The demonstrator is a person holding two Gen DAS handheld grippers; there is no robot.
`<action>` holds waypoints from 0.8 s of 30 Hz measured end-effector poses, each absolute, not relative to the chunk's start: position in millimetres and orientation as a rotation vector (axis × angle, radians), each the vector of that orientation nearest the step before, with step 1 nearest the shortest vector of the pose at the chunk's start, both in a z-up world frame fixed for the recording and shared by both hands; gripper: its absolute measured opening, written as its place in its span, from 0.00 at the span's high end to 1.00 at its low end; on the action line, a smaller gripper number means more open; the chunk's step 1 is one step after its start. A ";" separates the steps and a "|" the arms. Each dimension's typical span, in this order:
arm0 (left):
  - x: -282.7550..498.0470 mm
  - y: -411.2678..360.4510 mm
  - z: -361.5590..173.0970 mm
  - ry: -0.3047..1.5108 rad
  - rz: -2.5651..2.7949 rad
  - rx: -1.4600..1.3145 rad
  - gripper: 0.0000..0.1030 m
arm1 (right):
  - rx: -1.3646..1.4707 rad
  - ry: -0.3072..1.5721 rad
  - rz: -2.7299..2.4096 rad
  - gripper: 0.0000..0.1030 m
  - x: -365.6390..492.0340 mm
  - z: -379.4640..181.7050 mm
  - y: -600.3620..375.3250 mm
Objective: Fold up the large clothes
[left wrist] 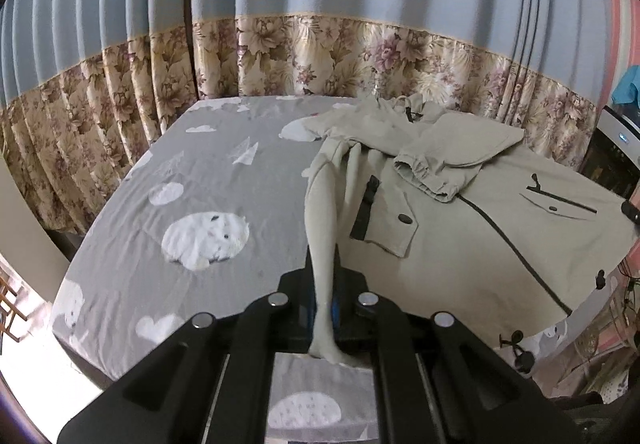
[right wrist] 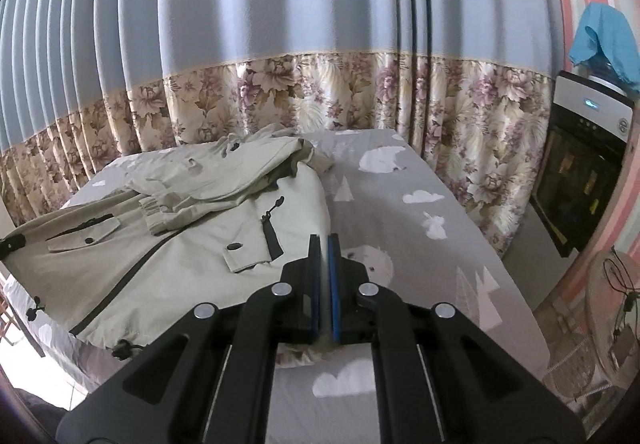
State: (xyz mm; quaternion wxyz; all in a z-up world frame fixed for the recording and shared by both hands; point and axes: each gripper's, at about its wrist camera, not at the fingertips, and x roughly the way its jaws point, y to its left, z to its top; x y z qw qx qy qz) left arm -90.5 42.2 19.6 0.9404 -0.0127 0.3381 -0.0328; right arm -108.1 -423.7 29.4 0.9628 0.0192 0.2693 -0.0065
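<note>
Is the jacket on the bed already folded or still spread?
Mostly spread: the jacket lies flat on the bed, with one sleeve folded across it.

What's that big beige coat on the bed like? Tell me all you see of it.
The beige coat is a light, cotton-looking jacket lying front-up on the grey cloud-print bedsheet. It has a dark zipper, flap pockets with dark buttons, black toggles at the hem and elastic cuffs. One sleeve is folded across its chest. The left claw pinches its side edge, lifting a ridge of fabric; the right claw appears shut on the opposite edge.
</note>
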 end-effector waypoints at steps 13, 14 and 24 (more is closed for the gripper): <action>-111.1 64.7 38.7 0.605 0.107 0.064 0.23 | 0.034 0.478 -0.072 0.48 -126.4 44.8 -428.8; -109.4 67.2 37.4 0.608 0.112 0.056 0.23 | 0.028 0.482 -0.055 0.48 -122.7 45.4 -422.7; -53.4 69.2 13.2 0.671 0.106 0.045 0.22 | -0.042 0.574 0.094 0.44 -53.3 34.7 -363.4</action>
